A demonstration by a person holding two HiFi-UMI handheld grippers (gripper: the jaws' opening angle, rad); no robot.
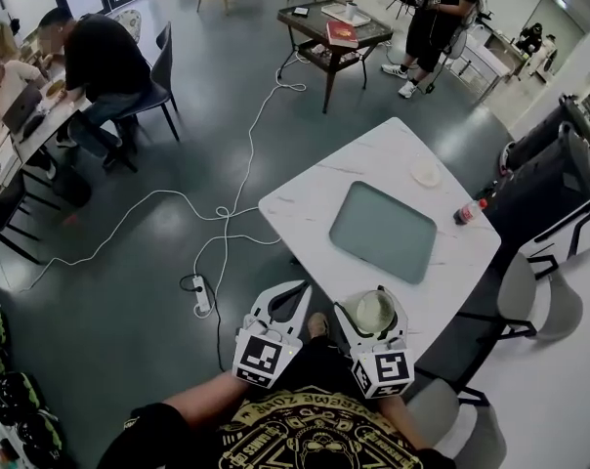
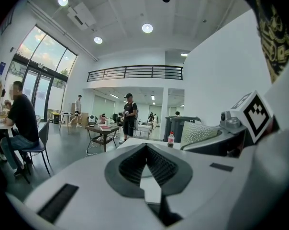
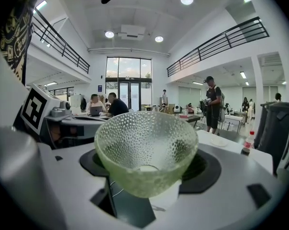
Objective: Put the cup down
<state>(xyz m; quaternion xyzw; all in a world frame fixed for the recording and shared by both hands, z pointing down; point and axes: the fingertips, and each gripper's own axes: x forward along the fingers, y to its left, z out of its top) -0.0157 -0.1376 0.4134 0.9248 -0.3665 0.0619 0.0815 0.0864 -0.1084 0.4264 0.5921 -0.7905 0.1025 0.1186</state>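
Note:
A pale green dimpled glass cup (image 1: 374,313) (image 3: 145,152) sits upright between the jaws of my right gripper (image 1: 373,303) (image 3: 147,172), which is shut on it. The cup hangs at the near edge of the white marble table (image 1: 373,159). A grey-green tray (image 1: 383,231) lies on the table just beyond it. My left gripper (image 1: 303,287) (image 2: 145,147) is shut with nothing in it, to the left of the cup, off the table's near-left edge. From the left gripper view, the right gripper's marker cube (image 2: 256,113) shows at the right.
A small saucer (image 1: 426,175) and a red-capped bottle (image 1: 468,211) are on the table's far and right sides. Grey chairs (image 1: 518,291) stand to the right. Cables and a power strip (image 1: 202,294) lie on the floor. People sit at the left (image 1: 98,57); one person stands by a low table (image 1: 334,32).

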